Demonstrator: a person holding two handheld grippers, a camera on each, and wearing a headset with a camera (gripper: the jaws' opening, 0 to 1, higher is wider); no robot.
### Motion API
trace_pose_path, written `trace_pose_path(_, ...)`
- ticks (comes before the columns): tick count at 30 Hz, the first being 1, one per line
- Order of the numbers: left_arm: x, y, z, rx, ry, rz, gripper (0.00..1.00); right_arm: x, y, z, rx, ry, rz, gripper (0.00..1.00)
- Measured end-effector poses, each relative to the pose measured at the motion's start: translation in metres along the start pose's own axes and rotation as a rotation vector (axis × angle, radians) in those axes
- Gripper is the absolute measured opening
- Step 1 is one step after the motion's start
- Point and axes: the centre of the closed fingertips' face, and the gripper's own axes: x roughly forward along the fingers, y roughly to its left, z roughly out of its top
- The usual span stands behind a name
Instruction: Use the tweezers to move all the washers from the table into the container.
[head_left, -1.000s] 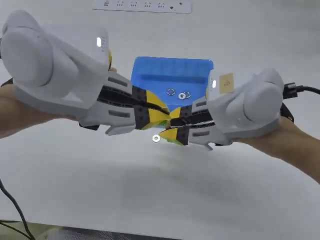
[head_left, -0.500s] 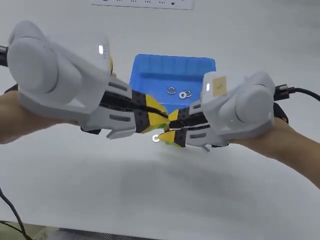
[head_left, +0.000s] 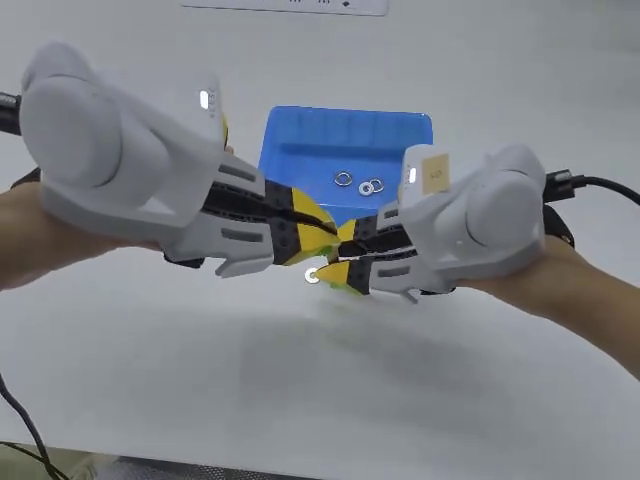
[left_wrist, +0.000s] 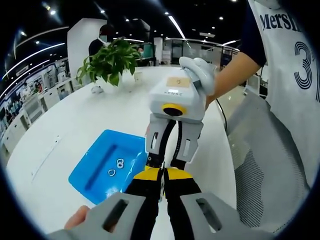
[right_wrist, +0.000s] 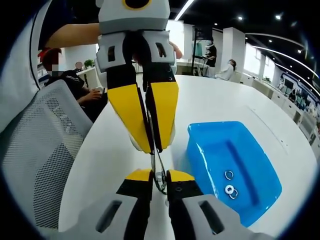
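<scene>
Steel washer (head_left: 313, 276) lay on table (head_left: 300, 390), beneath the meeting jaws, near container (head_left: 300, 128) | light, thin, slippery: best pinched across its rim | left gripper (right_wrist: 152, 147) and right gripper (right_wrist: 159, 176) both clamped on tweezers (right_wrist: 158, 167)

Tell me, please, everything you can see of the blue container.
The blue container is a shallow rectangular tray of glossy, plastic-looking material, with a raised rim and a sunken floor. It sits flat on the white table, open on top. Three metal washers lie on its floor, two close together. In the head view the tongs of the left gripper and the right gripper cover its near edge.
</scene>
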Motion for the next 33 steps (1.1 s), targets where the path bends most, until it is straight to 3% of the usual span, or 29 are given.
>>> trace_pose_path(10, 0.000, 0.000, -0.001, -0.013, 0.005, -0.007, 0.06, 0.000, 0.003, 0.001, 0.019, -0.006, -0.003, 0.11)
trace_pose_path(15, -0.005, 0.001, 0.007, -0.017, -0.011, -0.003, 0.06, -0.004, 0.002, 0.010, 0.035, -0.033, -0.006, 0.11)
trace_pose_path(25, -0.020, 0.008, 0.032, 0.024, -0.027, 0.024, 0.06, -0.022, -0.008, 0.034, -0.013, -0.055, -0.059, 0.11)
trace_pose_path(33, -0.027, 0.008, 0.052, 0.100, -0.008, 0.028, 0.06, -0.035, -0.013, 0.052, -0.047, -0.072, -0.099, 0.11)
